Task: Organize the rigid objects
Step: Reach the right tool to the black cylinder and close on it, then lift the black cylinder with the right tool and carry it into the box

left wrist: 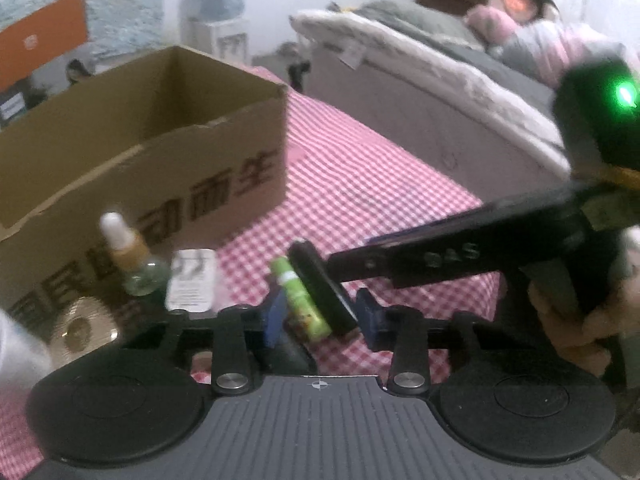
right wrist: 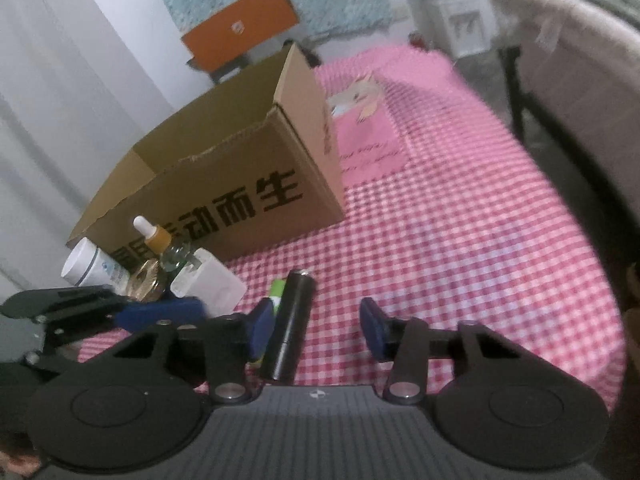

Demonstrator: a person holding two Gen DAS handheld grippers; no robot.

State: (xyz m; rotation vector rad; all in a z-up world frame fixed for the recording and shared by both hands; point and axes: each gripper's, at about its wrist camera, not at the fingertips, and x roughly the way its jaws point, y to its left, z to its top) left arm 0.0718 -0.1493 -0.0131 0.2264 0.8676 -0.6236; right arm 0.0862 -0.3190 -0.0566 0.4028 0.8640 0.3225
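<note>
A black cylinder lies on the pink checked cloth, with a green tube right beside it. My right gripper is open. Its left pad rests against the cylinder, and a wide gap separates the cylinder from the right pad. My left gripper stands low over both the green tube and the black cylinder, with its jaws narrow. The left pad is next to the tube, and a sliver of space shows at the right pad. The right gripper's arm reaches in from the right, held by a hand.
An open cardboard box with black characters stands behind. In front of it are a dropper bottle, a white pack, a gold round lid and a white tube. A bed with a person on it lies to the right.
</note>
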